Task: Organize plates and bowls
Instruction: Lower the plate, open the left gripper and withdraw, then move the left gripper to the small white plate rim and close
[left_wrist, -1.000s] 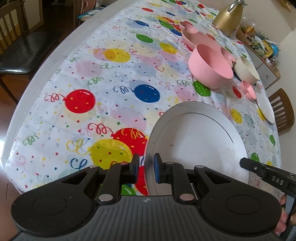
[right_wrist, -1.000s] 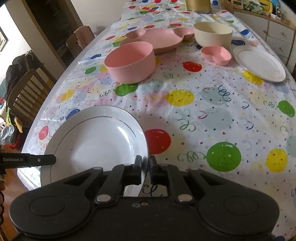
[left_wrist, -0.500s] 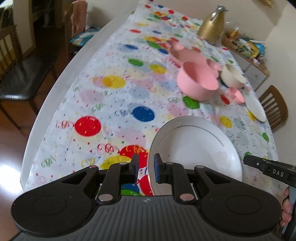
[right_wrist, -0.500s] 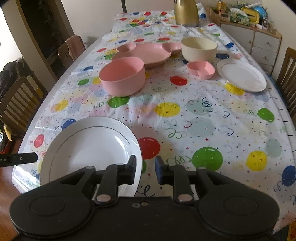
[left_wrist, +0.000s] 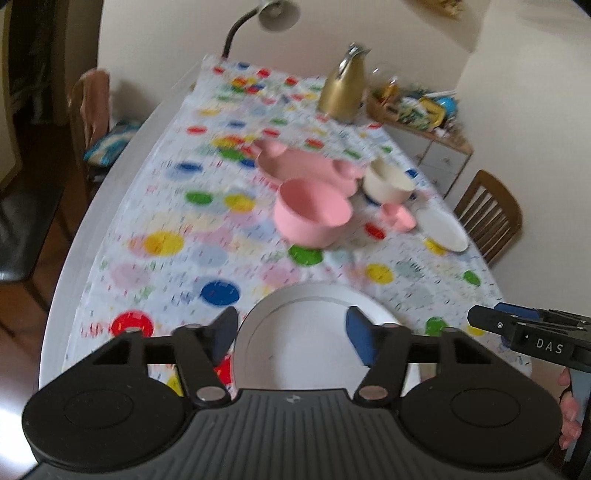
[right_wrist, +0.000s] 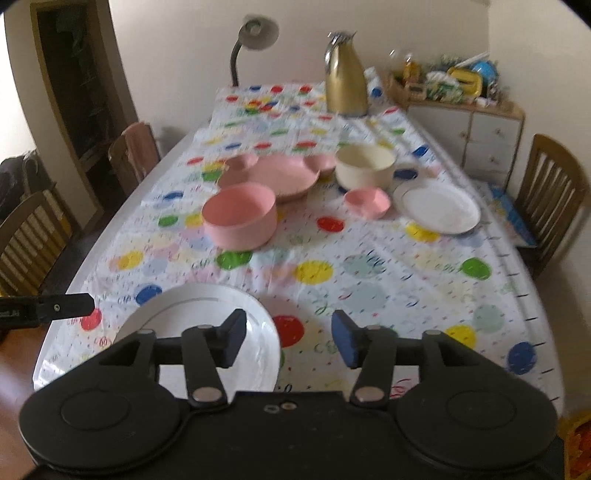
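tablecloth (right_wrist: 369, 266) printed with bright balloons and confetti covers a long table, with wooden chairs (right_wrist: 550, 206) along both sides, a gooseneck lamp (right_wrist: 255, 33) and a gold jug (right_wrist: 345, 79) at the far end, and a cluttered white cabinet (right_wrist: 476, 122) by the far right wall. a large white plate (right_wrist: 192, 321) lies flat at the near left edge; farther off sit a pink bowl (right_wrist: 240, 218), a pink eared plate (right_wrist: 277, 173), a cream bowl (right_wrist: 365, 166), a little pink dish (right_wrist: 367, 201) and a small white plate (right_wrist: 437, 208) to the right. the left gripper (left_wrist: 291, 332) and right gripper (right_wrist: 288, 341) both hang above the table with jaws opening and nothing between the pads, the large white plate (left_wrist: 314, 332) resting free below them. a second ago both were clamped on that plate's near rim, low over the cloth; since then they have let go and lifted, so more of the room shows.
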